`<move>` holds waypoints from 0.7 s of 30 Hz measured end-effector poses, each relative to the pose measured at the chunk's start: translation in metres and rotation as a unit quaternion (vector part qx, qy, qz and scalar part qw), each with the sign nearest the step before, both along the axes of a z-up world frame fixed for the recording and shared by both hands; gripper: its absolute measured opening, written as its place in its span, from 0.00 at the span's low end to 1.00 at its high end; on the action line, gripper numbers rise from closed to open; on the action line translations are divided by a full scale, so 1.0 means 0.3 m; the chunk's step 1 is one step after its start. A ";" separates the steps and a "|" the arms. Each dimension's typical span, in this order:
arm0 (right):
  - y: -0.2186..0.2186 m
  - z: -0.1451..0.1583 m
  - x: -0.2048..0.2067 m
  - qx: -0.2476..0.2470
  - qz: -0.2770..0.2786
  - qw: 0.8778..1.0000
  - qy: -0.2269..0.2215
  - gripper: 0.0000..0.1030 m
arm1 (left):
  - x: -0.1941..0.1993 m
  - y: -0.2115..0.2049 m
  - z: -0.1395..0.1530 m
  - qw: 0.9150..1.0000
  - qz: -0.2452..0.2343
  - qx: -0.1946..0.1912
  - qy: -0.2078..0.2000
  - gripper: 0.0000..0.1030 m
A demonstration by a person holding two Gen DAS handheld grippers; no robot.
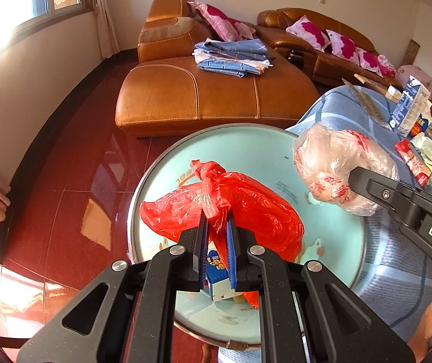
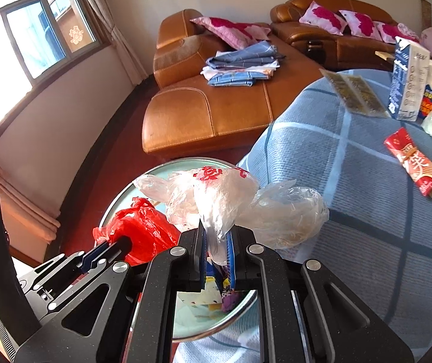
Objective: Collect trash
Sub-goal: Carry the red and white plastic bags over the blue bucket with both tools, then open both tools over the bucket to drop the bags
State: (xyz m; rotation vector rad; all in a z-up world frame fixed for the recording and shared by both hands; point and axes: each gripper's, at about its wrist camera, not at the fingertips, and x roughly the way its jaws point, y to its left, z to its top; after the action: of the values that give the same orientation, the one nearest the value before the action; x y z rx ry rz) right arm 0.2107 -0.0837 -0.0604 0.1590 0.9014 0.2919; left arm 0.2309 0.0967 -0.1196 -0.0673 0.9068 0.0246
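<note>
A: Where does the red plastic bag lie, and what holds it?
B: It hangs over the round pale-green basin, knotted at its top. The left gripper has its two blue-padded fingers pressed onto the twisted neck just below the knot. A small blue-and-white carton shows in the basin beneath the bag.

A: And the clear plastic bag?
B: It bears red print and bulges to either side of the right gripper, whose fingers are clamped on its drawn-in neck. It sits above the basin's rim, where basin meets the blue checked cloth, just beside the red bag.

A: What remains on the cloth?
B: A red snack wrapper, an upright blue-and-white milk carton, and two flat brownish packets, all well apart from the basin.

A: Beyond that?
B: A tan leather sofa carrying folded blue linens and pink floral pillows, on a glossy red floor.
</note>
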 end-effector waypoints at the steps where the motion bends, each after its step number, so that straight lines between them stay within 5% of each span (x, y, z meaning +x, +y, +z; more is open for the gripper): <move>1: 0.000 -0.006 0.006 -0.001 0.001 1.000 0.002 0.11 | 0.005 0.005 -0.006 1.000 0.001 0.000 0.003 0.10; 9: 0.026 -0.043 0.042 0.006 0.014 1.000 0.015 0.14 | 0.028 0.006 -0.035 1.000 0.004 -0.002 0.016 0.10; 15: 0.007 -0.035 0.035 0.023 0.014 1.000 0.014 0.28 | 0.033 0.013 -0.041 1.000 0.011 -0.001 0.019 0.13; 18: -0.013 -0.014 0.024 0.029 0.008 1.000 0.005 0.28 | 0.025 0.012 -0.034 1.000 0.014 0.002 0.016 0.26; 21: -0.039 0.010 0.010 0.038 0.001 0.999 -0.003 0.28 | 0.016 0.008 -0.023 1.000 0.018 0.004 0.010 0.52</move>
State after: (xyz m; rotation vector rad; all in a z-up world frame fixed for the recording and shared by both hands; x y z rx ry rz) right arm 0.2138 -0.0953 -0.0575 0.2268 0.8850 0.3281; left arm 0.2358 0.0990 -0.1266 -0.0751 0.9245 0.0623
